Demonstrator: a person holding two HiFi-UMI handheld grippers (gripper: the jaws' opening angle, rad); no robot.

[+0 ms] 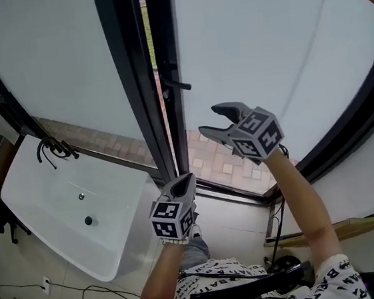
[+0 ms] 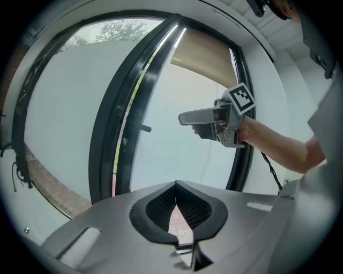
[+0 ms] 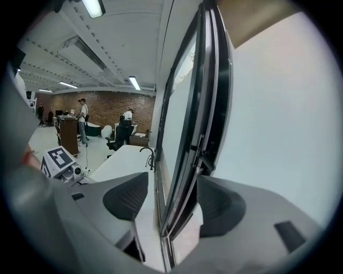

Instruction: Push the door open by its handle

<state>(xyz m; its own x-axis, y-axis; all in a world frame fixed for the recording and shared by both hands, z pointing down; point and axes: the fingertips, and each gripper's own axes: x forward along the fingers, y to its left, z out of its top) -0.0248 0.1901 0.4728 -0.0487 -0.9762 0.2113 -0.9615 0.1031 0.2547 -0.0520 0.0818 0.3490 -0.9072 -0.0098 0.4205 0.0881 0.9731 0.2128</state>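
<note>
A glass door (image 1: 263,56) in a black frame stands slightly ajar, with a narrow strip of outdoors showing along its left edge. Its small black handle (image 1: 178,84) juts from the frame and also shows in both gripper views (image 2: 143,128) (image 3: 202,158). My right gripper (image 1: 212,120) (image 2: 187,120) hangs open to the right of the handle and below it, touching nothing. In its own view the door's edge runs between the wide-apart pads (image 3: 126,195). My left gripper (image 1: 182,181) (image 2: 177,211) is lower, by the foot of the frame, shut and empty.
A white bathtub (image 1: 59,207) with a black tap (image 1: 54,150) stands at the left under a fixed glass pane (image 1: 62,59). Brick paving (image 1: 222,161) lies outside. Cables and a wooden board (image 1: 347,229) lie on the floor. People stand far back in the room (image 3: 83,118).
</note>
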